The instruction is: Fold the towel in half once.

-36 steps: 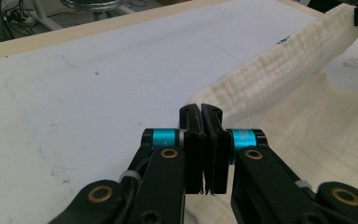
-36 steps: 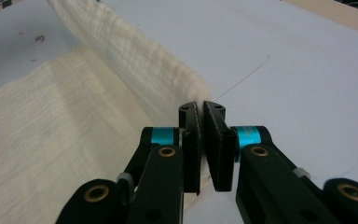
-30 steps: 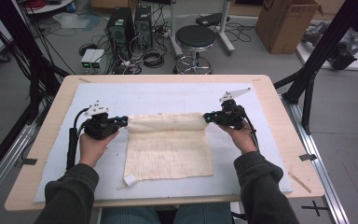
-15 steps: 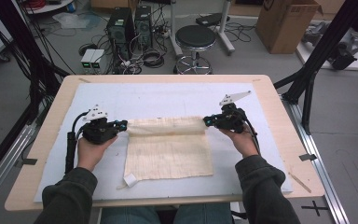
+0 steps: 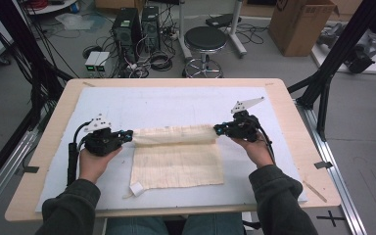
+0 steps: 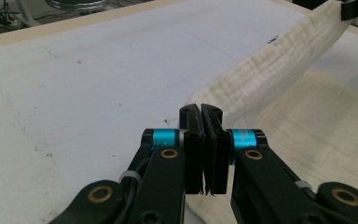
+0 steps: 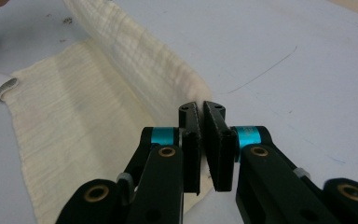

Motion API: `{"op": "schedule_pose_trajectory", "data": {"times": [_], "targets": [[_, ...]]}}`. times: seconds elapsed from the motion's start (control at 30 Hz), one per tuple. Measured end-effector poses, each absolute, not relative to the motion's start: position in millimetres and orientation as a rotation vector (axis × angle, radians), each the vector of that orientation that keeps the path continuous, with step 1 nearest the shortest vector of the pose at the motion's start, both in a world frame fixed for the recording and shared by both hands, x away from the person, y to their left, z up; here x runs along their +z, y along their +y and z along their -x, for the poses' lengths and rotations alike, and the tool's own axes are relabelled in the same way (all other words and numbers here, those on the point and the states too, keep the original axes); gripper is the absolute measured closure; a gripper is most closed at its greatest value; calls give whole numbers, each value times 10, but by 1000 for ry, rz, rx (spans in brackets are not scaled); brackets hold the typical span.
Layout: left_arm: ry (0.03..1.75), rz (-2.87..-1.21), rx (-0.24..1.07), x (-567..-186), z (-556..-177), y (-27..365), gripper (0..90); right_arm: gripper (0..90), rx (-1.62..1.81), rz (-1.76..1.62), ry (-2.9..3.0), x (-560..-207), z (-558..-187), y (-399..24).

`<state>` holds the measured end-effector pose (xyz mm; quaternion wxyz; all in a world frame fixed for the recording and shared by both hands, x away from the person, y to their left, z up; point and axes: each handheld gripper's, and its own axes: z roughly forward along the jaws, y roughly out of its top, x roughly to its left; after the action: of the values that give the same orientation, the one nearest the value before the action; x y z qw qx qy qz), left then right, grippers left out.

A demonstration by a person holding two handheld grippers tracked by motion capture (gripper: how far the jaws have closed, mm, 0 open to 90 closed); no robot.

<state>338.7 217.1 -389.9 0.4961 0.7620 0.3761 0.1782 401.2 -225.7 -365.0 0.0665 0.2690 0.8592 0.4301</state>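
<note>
Lying on white mat (image 5: 176, 105) mid-table: cream cloth (image 5: 176, 164), far edge lifted into taut fold. White tag (image 5: 137, 189) at near-left corner, no readable writing. Left gripper (image 5: 125, 135) pinches fold's left corner; right gripper (image 5: 218, 129) pinches right corner. Wooden table (image 5: 313, 161) beneath.

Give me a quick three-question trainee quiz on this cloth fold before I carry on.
1. True or false: both grippers are shut on the cream crinkled cloth.
2. Which part of the cloth is lifted: A) far edge, B) near edge with the white tag?
3. What does the cloth lie on?

Key:
1. True: left gripper and right gripper each pinch a far corner.
2. A.
3. The white mat on the pale wooden table.
</note>
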Motion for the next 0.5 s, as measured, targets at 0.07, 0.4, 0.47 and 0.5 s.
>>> {"op": "schedule_pose_trajectory", "data": {"times": [0.07, 0.4, 0.47, 0.5], "targets": [[911, -1845, 428, -3899, -3373, 2168, 873, 853, 1295, -805, 2590, -3645, -4000, -2259], [885, -1870, 418, -3942, -3302, 2139, 873, 853, 1312, -812, 2600, -3769, -3896, -2322], [880, -1875, 416, -3947, -3285, 2141, 873, 853, 1316, -805, 2600, -3792, -3876, -2328], [880, -1872, 416, -3952, -3277, 2139, 873, 853, 1319, -808, 2604, -3799, -3864, -2333]]}}
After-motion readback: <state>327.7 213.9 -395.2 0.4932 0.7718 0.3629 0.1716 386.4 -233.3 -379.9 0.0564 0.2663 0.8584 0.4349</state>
